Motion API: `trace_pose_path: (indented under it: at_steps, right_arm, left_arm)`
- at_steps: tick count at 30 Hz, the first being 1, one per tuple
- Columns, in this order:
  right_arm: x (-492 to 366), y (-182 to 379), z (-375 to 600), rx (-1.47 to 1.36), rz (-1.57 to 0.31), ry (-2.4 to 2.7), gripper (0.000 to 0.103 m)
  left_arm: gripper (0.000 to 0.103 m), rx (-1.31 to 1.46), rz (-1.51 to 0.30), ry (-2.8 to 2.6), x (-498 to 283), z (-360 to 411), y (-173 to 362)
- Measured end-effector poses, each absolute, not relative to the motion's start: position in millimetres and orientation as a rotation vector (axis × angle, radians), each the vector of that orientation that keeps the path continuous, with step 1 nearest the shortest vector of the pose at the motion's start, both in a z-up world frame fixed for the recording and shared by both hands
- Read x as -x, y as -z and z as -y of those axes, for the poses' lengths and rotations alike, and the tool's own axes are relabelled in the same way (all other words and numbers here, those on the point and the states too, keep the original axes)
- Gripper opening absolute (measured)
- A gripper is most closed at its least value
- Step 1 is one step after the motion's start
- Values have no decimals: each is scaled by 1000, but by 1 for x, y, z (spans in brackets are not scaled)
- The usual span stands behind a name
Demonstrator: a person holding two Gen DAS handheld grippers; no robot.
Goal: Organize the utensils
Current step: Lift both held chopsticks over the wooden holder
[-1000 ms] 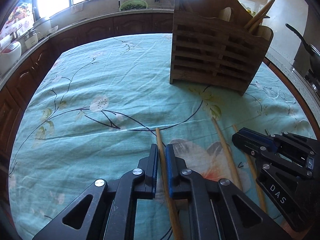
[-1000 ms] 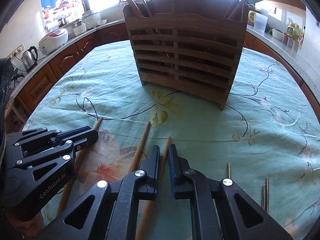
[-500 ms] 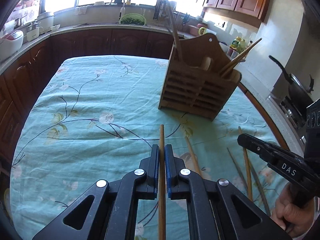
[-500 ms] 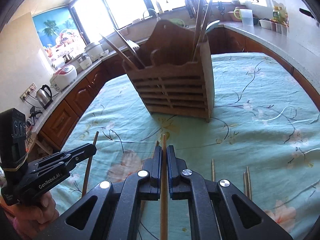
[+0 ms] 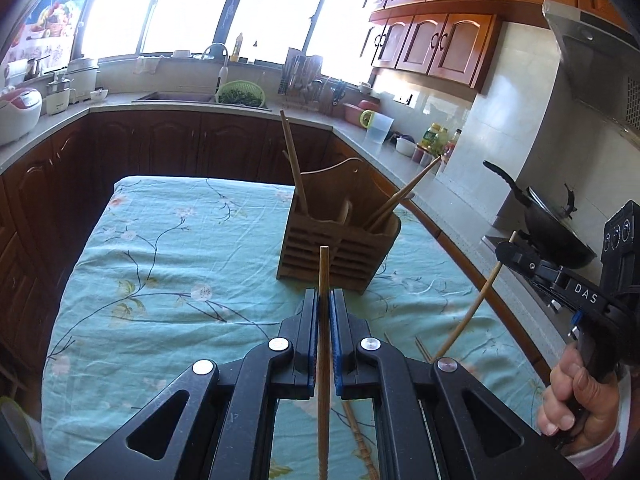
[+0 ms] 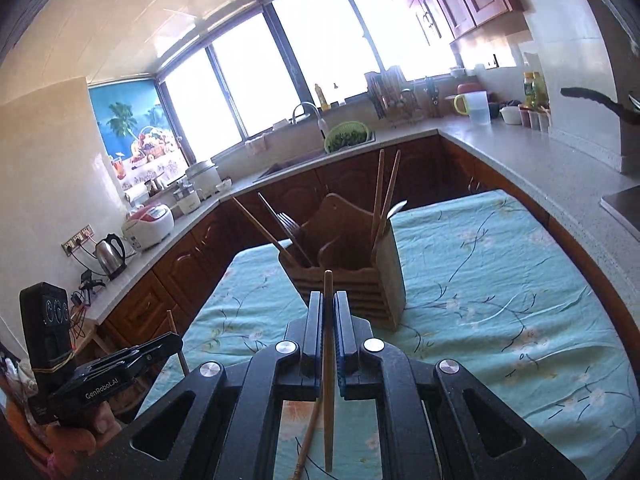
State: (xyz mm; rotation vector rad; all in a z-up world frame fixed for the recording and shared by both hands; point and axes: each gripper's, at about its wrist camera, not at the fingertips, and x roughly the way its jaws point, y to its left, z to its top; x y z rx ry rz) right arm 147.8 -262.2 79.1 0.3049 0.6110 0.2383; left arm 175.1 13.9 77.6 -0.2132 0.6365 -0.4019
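Observation:
A slatted wooden utensil holder [image 5: 338, 252] [image 6: 352, 280] stands on the teal floral tablecloth [image 5: 168, 280], with chopsticks and a fork leaning out of it. My left gripper [image 5: 325, 300] is shut on a wooden chopstick [image 5: 324, 272] that pokes forward toward the holder. It is lifted above the cloth. My right gripper [image 6: 329, 304] is shut on another wooden chopstick [image 6: 328, 292], also raised and aimed at the holder. The left wrist view shows that right gripper [image 5: 506, 246] at the right edge, its chopstick [image 5: 472, 308] slanting down. More chopsticks [image 5: 360, 440] lie on the cloth below.
A counter [image 5: 180, 108] with sink, green colander [image 5: 242, 94], rice cookers and a kettle [image 6: 110, 252] wraps around the table. A wok [image 5: 552, 232] sits on the stove at the right. A hand [image 5: 580, 404] holds the right gripper's grip.
Both grippers rose from the tablecloth, each lifting its chopstick off the cloth. The views tilted up, so the holder now looks smaller and farther below.

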Motion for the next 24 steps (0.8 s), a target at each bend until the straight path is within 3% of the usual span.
trace_pose_path:
  at_steps: [24]
  right_arm:
    - [-142, -91, 272, -306, -566, -224, 5]
  left_arm:
    - [4, 203, -581, 400, -171, -9, -92]
